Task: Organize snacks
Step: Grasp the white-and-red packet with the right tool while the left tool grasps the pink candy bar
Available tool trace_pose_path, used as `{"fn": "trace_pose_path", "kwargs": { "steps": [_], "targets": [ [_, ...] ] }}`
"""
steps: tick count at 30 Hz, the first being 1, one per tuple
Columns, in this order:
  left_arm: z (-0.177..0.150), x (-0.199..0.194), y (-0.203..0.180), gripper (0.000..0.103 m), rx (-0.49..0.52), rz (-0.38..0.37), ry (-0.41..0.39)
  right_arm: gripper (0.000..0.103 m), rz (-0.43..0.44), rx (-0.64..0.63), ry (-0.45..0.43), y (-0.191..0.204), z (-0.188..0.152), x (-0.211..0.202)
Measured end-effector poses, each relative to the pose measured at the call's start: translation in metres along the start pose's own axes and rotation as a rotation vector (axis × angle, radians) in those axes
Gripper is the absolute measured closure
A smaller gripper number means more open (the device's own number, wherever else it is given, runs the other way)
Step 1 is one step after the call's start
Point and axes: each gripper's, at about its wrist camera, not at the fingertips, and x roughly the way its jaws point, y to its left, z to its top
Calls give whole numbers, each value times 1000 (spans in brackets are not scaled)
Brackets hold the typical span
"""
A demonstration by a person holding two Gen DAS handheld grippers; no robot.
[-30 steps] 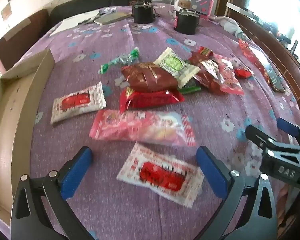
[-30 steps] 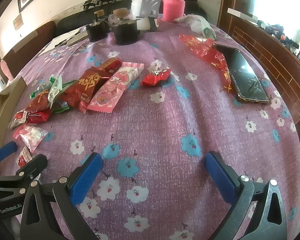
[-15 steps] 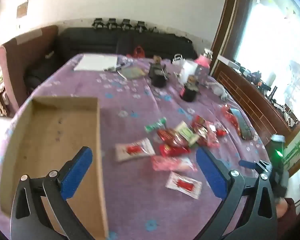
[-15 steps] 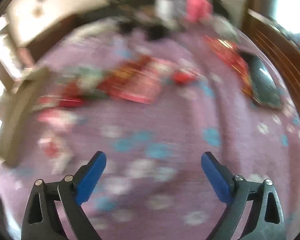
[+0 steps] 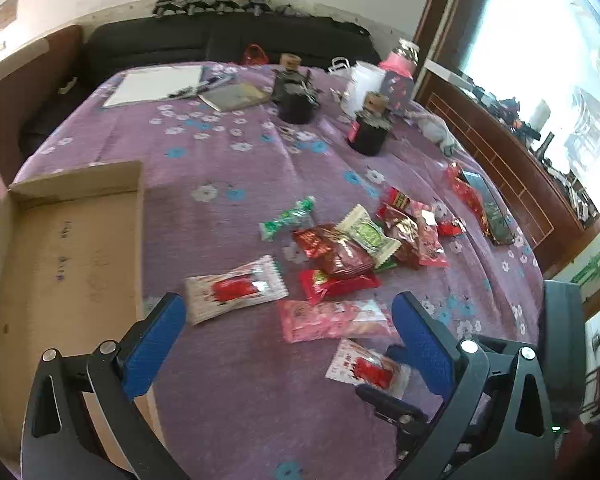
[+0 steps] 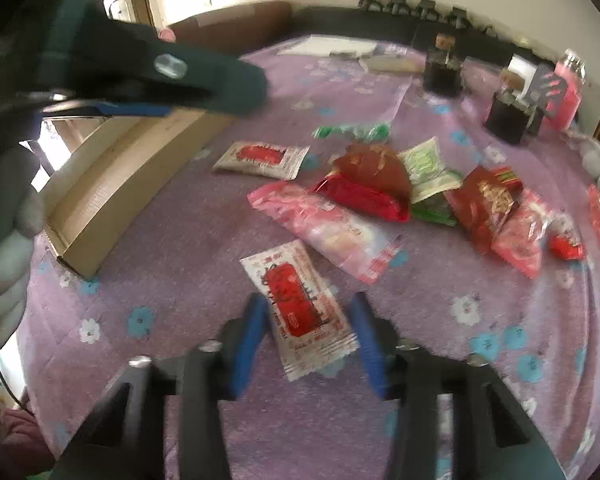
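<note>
From the left wrist view, the left gripper is spread wide above the purple floral tablecloth, holding nothing. Between and beyond its blue fingers lie a white-and-red sachet and a pink snack pack. A shallow cardboard box sits to the left. The pile of red and green snacks lies further off. At lower right, the right gripper reaches a 2nd white-and-red sachet.

From the right wrist view, the right gripper has its 2 blue fingers narrowed around the near sachet, one on each side; whether they press it I cannot tell. The pink pack lies just beyond, the box to the left.
</note>
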Motion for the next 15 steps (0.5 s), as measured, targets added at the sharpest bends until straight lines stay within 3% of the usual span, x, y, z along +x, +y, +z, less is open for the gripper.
{"fn": "trace_pose_path", "kwargs": {
  "steps": [2,8,11,13,15],
  "targets": [
    [0,12,-9,0,29,5,31,66,26,54,3,-12,-6,-7],
    [-2,49,-38,0,135,39,112,65,-10,169,14,-58,-38,-39],
    [-8,64,-43,2,153,5,180,65,2,203,10,-73,-48,-48],
    [-16,68,-46,15,159,-61,250,65,4,216,12,-78,-51,-50],
    [-28,60,-53,15,193,-122,287,65,-25,216,13,-84,-53,-50]
  ]
}}
